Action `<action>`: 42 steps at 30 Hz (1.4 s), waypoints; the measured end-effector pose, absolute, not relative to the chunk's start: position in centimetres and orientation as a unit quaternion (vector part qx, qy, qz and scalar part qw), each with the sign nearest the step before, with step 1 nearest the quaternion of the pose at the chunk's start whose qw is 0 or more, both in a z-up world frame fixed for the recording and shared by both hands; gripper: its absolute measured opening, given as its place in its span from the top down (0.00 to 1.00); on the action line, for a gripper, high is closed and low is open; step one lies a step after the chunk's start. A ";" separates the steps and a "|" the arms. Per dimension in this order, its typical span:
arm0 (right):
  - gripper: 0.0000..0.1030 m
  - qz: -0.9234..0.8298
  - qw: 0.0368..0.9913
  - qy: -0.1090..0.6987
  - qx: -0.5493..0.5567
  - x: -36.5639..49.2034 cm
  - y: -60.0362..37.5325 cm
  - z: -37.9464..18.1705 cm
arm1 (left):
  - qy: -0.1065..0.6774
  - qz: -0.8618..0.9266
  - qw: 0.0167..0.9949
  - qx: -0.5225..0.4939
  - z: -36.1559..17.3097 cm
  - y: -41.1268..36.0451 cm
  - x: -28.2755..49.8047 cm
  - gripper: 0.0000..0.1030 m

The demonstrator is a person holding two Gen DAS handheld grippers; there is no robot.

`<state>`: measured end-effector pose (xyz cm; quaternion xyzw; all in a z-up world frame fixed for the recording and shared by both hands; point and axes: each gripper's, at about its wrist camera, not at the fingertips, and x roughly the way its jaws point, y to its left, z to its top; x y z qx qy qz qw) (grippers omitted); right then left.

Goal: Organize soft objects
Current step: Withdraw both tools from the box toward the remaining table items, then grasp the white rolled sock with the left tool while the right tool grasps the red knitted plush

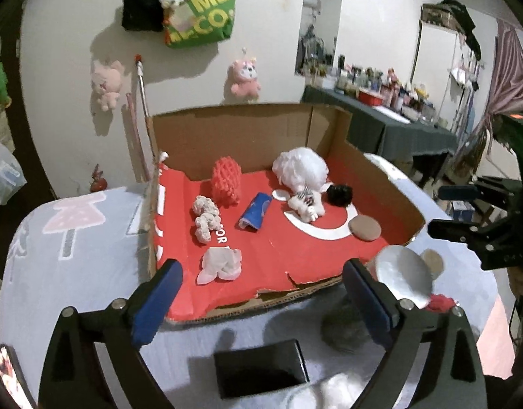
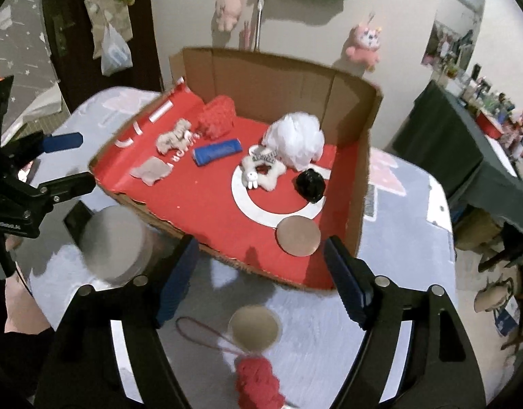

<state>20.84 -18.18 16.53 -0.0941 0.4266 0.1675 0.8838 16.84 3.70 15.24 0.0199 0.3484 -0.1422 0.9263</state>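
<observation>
Cardboard box (image 1: 333, 129) with a red floor sat on the bench (image 1: 74, 255), holding a white pouf (image 1: 300, 167) and blue roll (image 1: 256, 213). Only the right view showed a red pompom (image 2: 258, 387) outside it. Left tool (image 1: 261, 303) and right tool (image 2: 258, 279) stood spread, empty.

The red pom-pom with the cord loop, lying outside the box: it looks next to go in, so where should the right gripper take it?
Grip the red pom-pom across its fluffy body, coming straight down with the open right gripper. It lies loose on the sheet just below the jaws; the cord loop is too thin and flat to pinch reliably.
</observation>
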 end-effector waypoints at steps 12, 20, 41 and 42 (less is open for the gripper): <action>0.17 0.120 0.941 0.304 -0.087 10.1 -18.6 18.1 | 0.259 -0.134 0.956 -0.010 16.0 2.7 7.2 0.00; 0.16 0.097 0.960 0.257 -0.051 5.4 -18.8 16.0 | 0.225 -0.100 0.969 -0.007 14.1 1.3 3.0 0.00; 0.15 0.076 0.951 0.299 -0.009 3.8 -19.6 7.9 | 0.291 -0.083 0.953 -0.013 6.1 -1.1 2.3 0.00; 0.15 0.075 0.951 0.301 -0.010 3.9 -19.6 7.7 | 0.292 -0.082 0.953 -0.013 5.9 -1.2 2.5 0.00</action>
